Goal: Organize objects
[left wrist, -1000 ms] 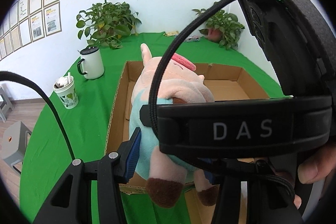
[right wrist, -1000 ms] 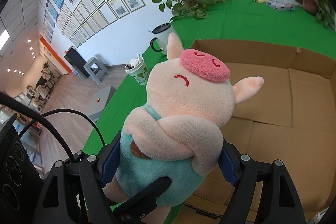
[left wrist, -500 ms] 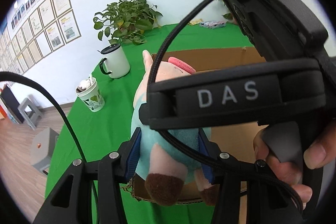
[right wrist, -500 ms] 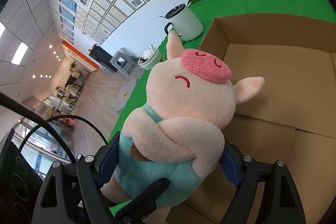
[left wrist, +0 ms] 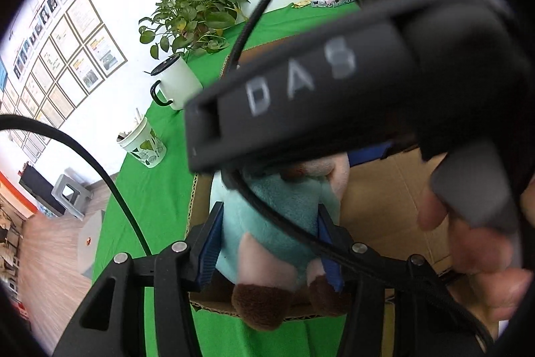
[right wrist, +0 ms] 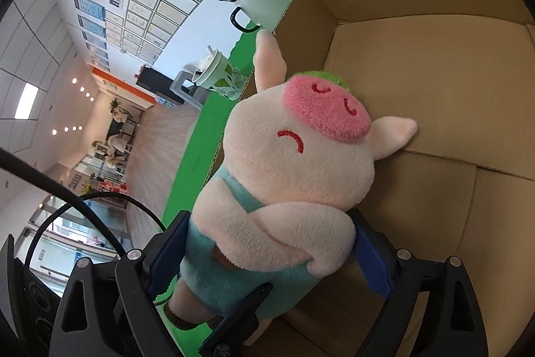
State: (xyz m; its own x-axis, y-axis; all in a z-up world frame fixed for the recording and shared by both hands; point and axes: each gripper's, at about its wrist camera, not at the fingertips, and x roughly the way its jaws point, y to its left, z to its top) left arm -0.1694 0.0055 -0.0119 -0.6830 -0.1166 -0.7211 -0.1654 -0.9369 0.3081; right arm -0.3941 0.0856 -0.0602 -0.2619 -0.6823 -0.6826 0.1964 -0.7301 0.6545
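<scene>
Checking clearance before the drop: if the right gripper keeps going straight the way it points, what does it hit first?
Likely the cardboard box floor. The right gripper, jaws opening around the plush pig, points down into the box; nothing else shows ahead, though depth is unclear.

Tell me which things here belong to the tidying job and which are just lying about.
In the job:
plush pig
cardboard box
left tongs, opening, pig between them
right tongs, opening, pig between them

Lying about:
white mug
paper cup
potted plant
</scene>
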